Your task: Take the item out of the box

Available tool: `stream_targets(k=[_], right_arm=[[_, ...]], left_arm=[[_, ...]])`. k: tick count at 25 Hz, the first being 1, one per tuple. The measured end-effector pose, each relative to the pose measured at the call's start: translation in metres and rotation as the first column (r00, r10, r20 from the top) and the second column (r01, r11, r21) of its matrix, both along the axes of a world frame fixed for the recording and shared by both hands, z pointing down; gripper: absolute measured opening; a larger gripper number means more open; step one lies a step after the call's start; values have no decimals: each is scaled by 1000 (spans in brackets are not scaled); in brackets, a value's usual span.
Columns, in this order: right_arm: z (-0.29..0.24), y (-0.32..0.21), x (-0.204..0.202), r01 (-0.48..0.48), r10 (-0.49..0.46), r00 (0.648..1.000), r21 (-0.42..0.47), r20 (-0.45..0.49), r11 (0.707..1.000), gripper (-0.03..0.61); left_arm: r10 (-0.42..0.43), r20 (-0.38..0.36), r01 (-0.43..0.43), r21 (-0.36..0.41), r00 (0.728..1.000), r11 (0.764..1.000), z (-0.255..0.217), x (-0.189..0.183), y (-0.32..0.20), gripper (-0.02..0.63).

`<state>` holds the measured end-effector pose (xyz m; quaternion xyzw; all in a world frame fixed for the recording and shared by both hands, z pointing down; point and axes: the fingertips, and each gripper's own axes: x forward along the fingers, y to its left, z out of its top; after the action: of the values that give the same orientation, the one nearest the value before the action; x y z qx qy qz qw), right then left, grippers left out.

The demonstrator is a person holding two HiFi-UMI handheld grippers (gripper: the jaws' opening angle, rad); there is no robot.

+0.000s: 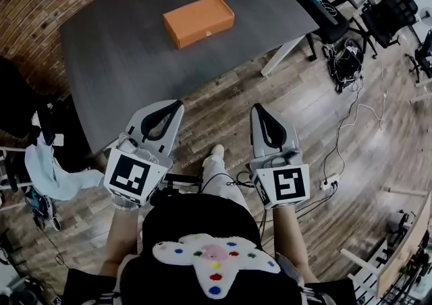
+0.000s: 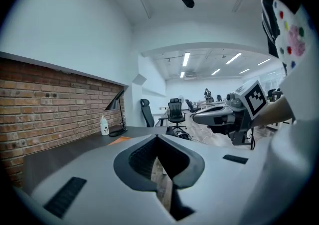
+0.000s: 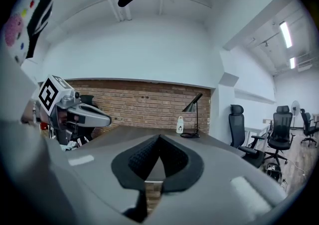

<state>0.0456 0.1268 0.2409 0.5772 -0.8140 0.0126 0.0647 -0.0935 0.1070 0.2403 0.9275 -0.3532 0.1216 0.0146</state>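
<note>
**Head view.** An orange box [image 1: 198, 20] is noted lying flat, lid closed, on the dark table [image 1: 121, 61] in the upper middle of the frame. The left gripper [image 1: 178, 103] and the right gripper [image 1: 256, 106] are held side by side at lower centre, near the table's closest edge and well apart from the box. The contents of the box cannot be seen.

**Left gripper view.** The jaws are seen pressed together, with nothing between them. The box is visible only as a thin orange sliver at left centre, on the table beyond the jaws. A bottle [image 2: 104, 126] and a lamp [image 2: 119, 114] are recorded further back, beside the brick wall [image 2: 50, 104].

**Right gripper view.** The jaws are likewise closed on nothing. The bottle and lamp are seen right of centre on the table.
</note>
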Motion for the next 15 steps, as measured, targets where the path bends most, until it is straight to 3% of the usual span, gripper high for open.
stream_targets(k=[15], right_arm=[[4, -100, 63, 114, -114, 994, -21, 1, 993, 8]], left_arm=[[-104, 19, 105, -2, 994, 995, 7, 62, -87, 2]])
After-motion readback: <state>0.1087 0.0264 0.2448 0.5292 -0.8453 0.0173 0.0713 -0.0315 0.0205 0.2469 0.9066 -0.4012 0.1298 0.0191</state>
